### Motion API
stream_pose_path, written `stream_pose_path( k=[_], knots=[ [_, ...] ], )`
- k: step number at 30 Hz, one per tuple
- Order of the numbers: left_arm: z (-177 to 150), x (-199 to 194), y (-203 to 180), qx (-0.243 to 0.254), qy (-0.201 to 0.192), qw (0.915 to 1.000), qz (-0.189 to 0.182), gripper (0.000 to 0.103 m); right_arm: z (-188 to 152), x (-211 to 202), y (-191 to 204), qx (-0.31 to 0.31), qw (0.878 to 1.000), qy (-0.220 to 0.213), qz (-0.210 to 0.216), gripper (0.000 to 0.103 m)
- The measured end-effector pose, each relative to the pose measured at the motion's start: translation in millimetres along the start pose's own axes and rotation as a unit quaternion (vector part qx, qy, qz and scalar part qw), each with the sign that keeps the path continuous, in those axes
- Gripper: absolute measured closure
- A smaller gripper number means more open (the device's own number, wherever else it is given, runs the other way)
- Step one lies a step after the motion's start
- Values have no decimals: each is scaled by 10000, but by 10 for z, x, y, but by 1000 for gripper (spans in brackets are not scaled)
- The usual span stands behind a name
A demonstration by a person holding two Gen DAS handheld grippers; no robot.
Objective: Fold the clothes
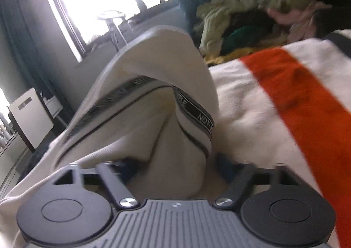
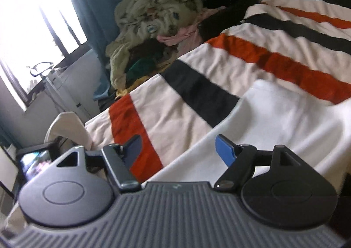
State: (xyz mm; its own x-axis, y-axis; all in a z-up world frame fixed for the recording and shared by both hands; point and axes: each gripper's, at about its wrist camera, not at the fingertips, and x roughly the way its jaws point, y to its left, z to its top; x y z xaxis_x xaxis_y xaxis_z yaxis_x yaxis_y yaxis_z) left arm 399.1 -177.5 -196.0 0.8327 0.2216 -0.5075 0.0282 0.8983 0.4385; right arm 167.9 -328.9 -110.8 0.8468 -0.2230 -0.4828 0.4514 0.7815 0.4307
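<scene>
Cream garment (image 1: 153, 116) w/ a black lettered band bunches up between our left gripper (image 1: 173, 164) fingers; pads are hidden by cloth, so we can't tell if it's clamped. Our right gripper (image 2: 178, 149) stands wide, blue pads bare, hovering over the garment's edge. Garment lies on the striped blanket (image 2: 274, 59), w/ a clothes pile (image 2: 153, 17) at the blanket's far end.
</scene>
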Motion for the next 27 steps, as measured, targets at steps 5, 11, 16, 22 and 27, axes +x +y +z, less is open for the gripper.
stream_pose_path(
  k=[5, 11, 16, 22, 27],
  knots=[
    [270, -6, 20, -113, 180, 9997, -142, 85, -32, 193, 84, -62, 9998, -164, -103, 28],
    [1153, -557, 756, -1412, -23, 9849, -1004, 87, -12, 191, -1, 200, 9997, 17, -149, 28],
    [1564, -826, 1355, -2615, -37, 9377, -2285, 86, 14, 152, -7, 248, 9993, -120, -239, 28],
    [1168, -773, 1091, -1767, 124, 9505, -2552, 46, -20, 135, 1, 153, 9993, -219, -268, 28],
    [590, -983, 952, -1568, 188, 9526, -2601, 27, -59, 113, -19, 56, 9993, -294, -225, 28]
  ],
)
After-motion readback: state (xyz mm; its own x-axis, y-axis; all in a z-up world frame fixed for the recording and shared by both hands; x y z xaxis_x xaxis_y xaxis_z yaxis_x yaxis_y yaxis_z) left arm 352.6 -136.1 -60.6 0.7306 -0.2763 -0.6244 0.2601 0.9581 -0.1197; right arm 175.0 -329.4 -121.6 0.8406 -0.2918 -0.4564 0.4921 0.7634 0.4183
